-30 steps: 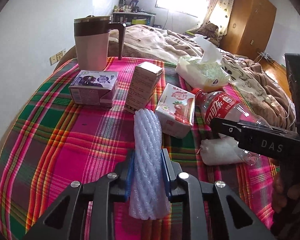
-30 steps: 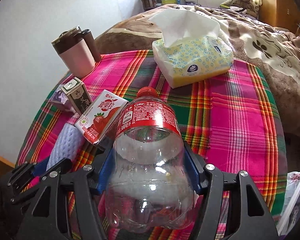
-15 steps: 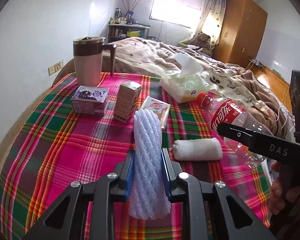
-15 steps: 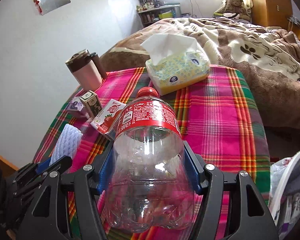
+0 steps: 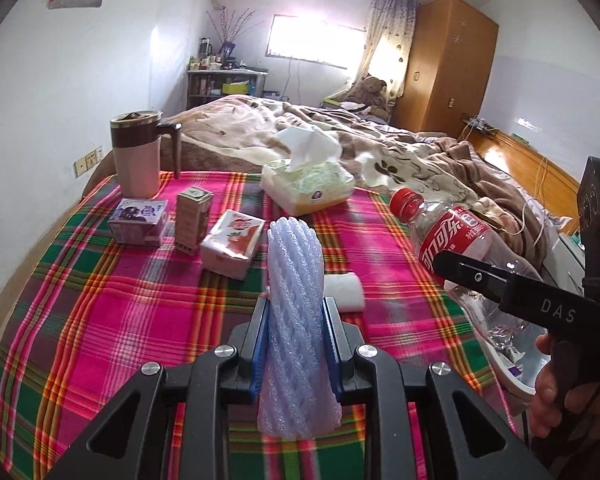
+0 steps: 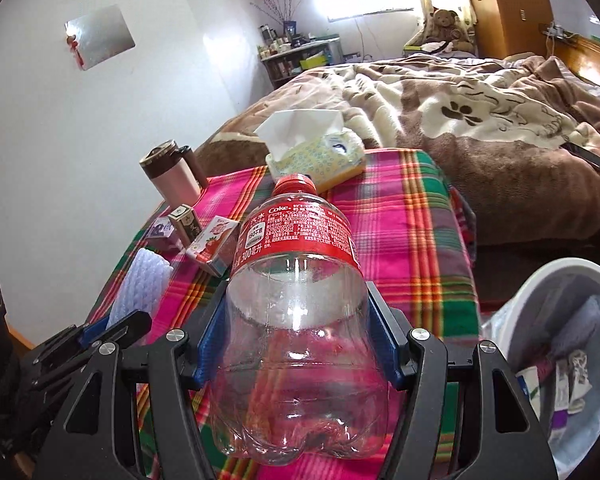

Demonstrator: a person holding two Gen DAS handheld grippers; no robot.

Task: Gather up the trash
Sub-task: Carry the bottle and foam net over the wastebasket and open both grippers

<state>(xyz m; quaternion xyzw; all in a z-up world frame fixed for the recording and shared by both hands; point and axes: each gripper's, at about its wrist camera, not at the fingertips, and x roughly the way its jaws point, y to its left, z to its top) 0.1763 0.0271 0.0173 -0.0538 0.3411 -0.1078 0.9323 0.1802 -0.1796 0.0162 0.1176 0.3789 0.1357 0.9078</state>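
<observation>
Tongs on our left point(image 5: 296, 332) are closed around a pale lilac ribbed foam sleeve point(image 5: 296, 316), held above the plaid-clothed table point(image 5: 100, 320); our right tongs point(image 6: 300, 340) clamp a clear empty plastic Coke bottle with red label point(image 6: 296, 300), beside a white trash bin point(image 6: 568, 344).

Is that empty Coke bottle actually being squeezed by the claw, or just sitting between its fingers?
Touching. In the right wrist view, both blue pads of the right gripper press against the sides of the Coke bottle.
</observation>
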